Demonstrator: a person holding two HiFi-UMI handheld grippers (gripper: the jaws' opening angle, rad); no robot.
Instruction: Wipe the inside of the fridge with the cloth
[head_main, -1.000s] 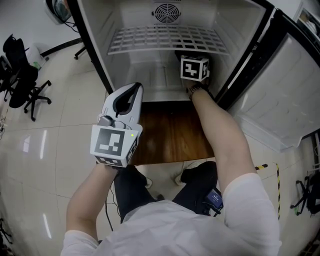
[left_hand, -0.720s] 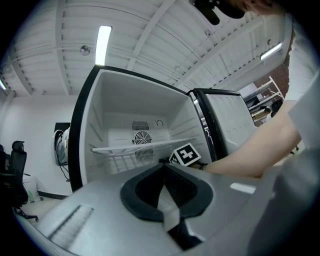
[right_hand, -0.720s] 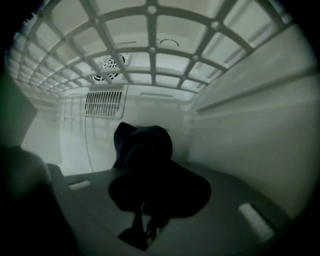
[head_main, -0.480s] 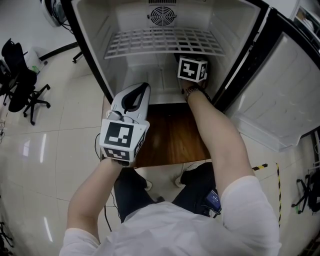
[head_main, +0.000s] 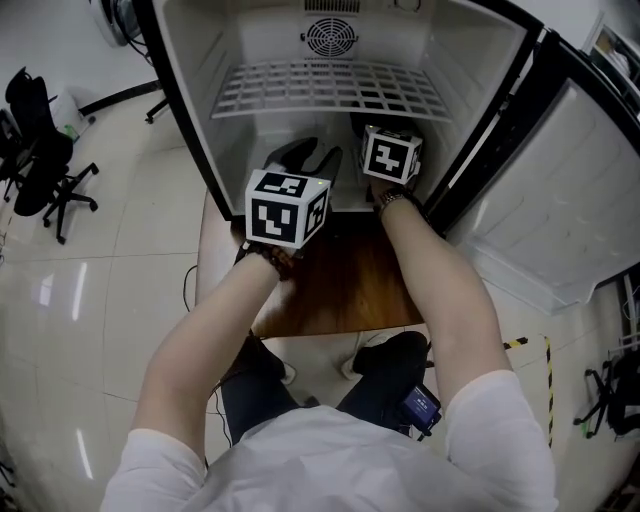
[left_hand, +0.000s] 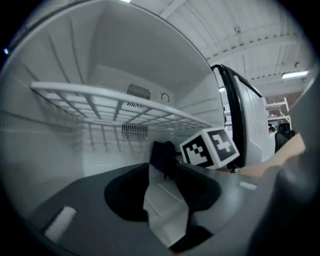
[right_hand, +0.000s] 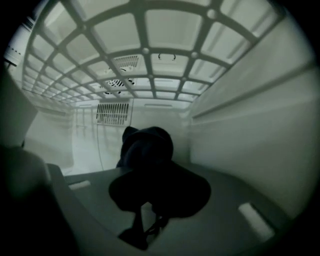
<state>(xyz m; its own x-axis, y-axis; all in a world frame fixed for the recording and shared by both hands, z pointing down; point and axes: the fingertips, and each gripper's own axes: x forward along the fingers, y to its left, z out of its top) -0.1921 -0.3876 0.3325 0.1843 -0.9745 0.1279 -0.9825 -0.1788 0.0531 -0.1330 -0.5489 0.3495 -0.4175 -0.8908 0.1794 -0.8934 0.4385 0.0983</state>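
Jaws of the right gripper are closed on the cloth, a dark bunched wad that sticks out past their tips. It is held inside the fridge, below the wire shelf, low in the right part of the compartment and close to the right inner wall. Whether it touches the floor of the fridge cannot be told. From the left gripper view the same cloth shows as a dark lump just left of the right gripper's marker cube.

Beside it, the left gripper reaches into the fridge mouth just left of the right one. Its jaws have just been opening and stand apart with nothing between them; only the pale fridge floor shows through the gap.

On the back wall a round fan grille sits above the shelf. The fridge door hangs open at the right. A brown wooden board lies in front of the fridge under the person's forearms, and a black office chair stands on the tiled floor at the left.
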